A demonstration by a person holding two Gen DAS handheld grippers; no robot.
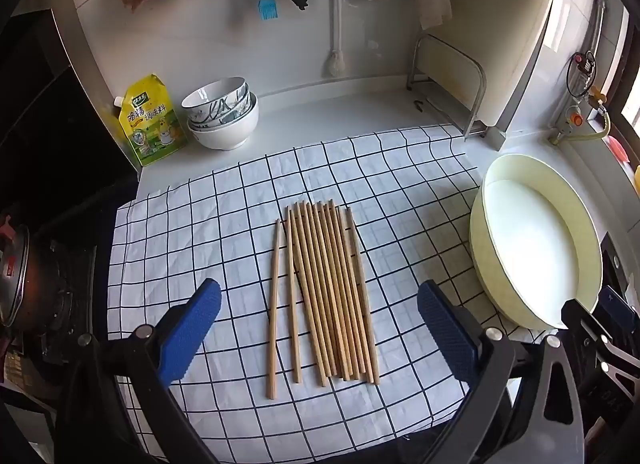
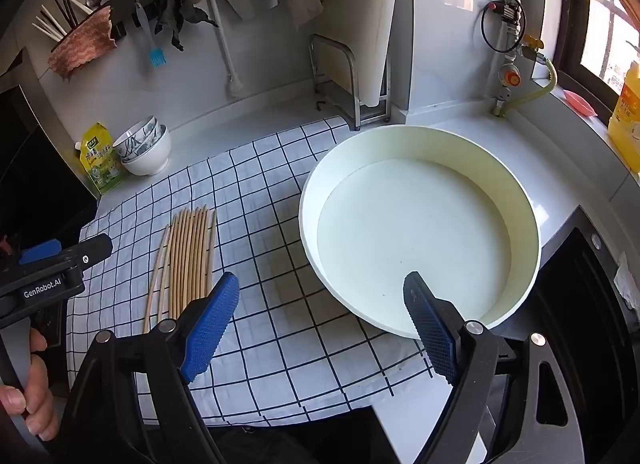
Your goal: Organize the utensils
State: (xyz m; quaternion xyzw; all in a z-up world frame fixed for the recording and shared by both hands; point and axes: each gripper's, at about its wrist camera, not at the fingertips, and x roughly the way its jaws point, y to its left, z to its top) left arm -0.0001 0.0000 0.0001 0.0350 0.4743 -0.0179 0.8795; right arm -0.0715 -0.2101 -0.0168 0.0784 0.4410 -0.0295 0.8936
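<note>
Wooden chopsticks (image 1: 324,296) lay bundled side by side on the checked cloth (image 1: 200,224) covering the bench, left of the round cream basin (image 2: 420,224); left tool (image 1: 320,304) and right tool (image 2: 320,296) both hung wide open, empty.

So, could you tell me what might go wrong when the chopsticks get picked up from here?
The chopsticks lie packed side by side, so the open left claw may grab several or scatter them. They rest on a loose checked cloth, which could bunch. The round tray overhangs the counter edge.
</note>
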